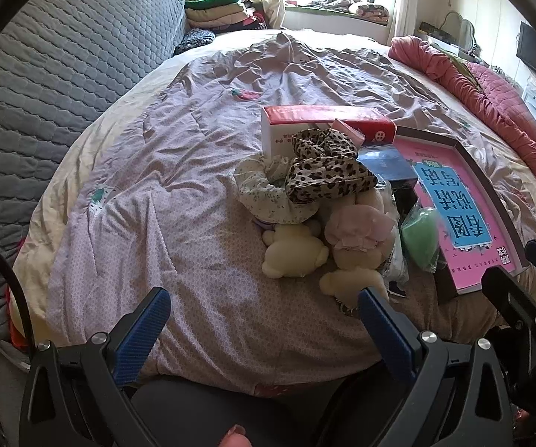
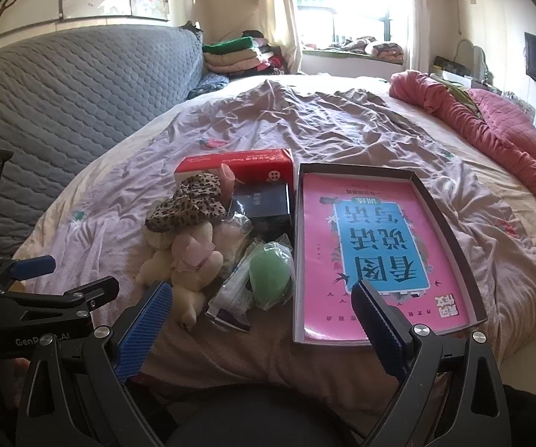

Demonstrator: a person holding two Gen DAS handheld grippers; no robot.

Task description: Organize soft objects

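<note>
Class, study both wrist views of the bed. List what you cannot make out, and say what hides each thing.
- Plush toy: face unseen; pink fabric and leopard scrunchie lie over it, both views.
- Dark box: label too small.
- Green item: wrapper blurs what it is.
- Pink book: near edge behind right gripper in right view.

Both tongs hovered empty over the near edge of the bed (image 1: 201,201), the left tongs (image 1: 264,307) and right tongs (image 2: 262,300) each spread wide, side by side.
</note>
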